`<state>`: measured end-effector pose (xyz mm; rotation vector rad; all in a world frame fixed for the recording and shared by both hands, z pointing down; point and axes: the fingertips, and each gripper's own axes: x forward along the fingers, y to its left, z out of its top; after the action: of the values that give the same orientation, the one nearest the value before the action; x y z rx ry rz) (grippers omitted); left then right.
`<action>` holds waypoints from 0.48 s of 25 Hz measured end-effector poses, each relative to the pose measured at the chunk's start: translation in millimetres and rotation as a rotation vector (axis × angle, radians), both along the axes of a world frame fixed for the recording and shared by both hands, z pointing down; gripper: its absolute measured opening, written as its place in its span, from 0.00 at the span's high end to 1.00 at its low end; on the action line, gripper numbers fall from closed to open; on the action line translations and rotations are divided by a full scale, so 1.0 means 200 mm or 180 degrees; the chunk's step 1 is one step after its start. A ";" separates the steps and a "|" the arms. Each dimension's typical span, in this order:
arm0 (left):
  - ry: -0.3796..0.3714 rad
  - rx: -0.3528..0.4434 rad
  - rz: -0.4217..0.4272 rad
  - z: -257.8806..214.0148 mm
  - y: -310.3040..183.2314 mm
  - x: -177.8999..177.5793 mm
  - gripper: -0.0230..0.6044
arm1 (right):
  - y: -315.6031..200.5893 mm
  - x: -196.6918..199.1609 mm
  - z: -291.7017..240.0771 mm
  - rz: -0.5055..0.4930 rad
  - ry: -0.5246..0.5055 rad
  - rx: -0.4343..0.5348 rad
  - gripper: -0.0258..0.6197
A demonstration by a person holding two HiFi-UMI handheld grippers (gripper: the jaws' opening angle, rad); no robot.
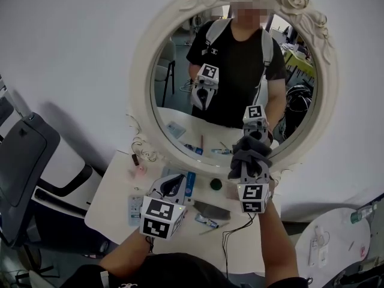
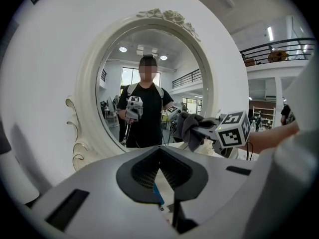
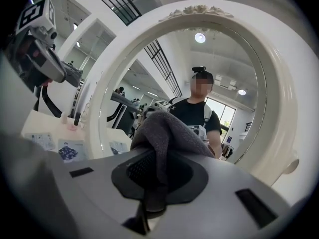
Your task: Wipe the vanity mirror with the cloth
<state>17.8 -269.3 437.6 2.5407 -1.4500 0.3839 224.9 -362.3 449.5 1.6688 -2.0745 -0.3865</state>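
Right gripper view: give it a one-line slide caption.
Right claw shut on a bunched grey cloth held up before the oval cream-framed vanity mirror.

The place looks like a big open work hall or lab, not a home. At the upper right of the left gripper view a balcony with a black railing (image 2: 276, 48) runs under a high ceiling with a strip lamp (image 2: 269, 33), and shelves (image 2: 264, 117) stand below it. In the head view an ornate mirror (image 1: 142, 71) and a white table (image 1: 112, 192) stand against a plain wall, with an office chair (image 1: 24, 155) at the left edge.
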 end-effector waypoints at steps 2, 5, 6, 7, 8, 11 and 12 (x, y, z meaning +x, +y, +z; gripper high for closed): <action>-0.0007 0.0006 0.0000 0.00 0.01 0.00 0.96 | 0.00 0.00 0.06 0.0035 -0.0048 -0.0080 0.90; -0.0014 0.0010 0.0000 0.00 0.02 0.00 0.96 | -0.01 0.00 0.19 0.0136 -0.0066 -0.0321 0.90; -0.0015 0.0015 -0.0001 -0.01 0.03 0.00 0.96 | -0.01 0.00 0.21 0.0171 -0.0054 -0.0372 0.90; -0.0015 0.0022 -0.0004 -0.01 0.03 0.00 0.96 | -0.01 0.00 0.24 0.0203 -0.0043 -0.0419 0.90; -0.0014 0.0029 -0.0012 -0.01 0.03 -0.01 0.96 | -0.02 0.00 0.25 0.0230 -0.0034 -0.0469 0.90; -0.0005 0.0044 -0.0054 -0.03 0.04 -0.03 0.96 | -0.03 -0.01 0.28 0.0254 -0.0123 -0.0675 0.90; -0.0002 0.0051 -0.0062 -0.03 0.04 -0.04 0.96 | -0.03 -0.01 0.29 0.0242 -0.0252 -0.0770 0.90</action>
<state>10.3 -260.6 431.6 2.5372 -1.4826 0.3717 222.0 -368.6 507.8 1.6336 -2.0149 -0.0426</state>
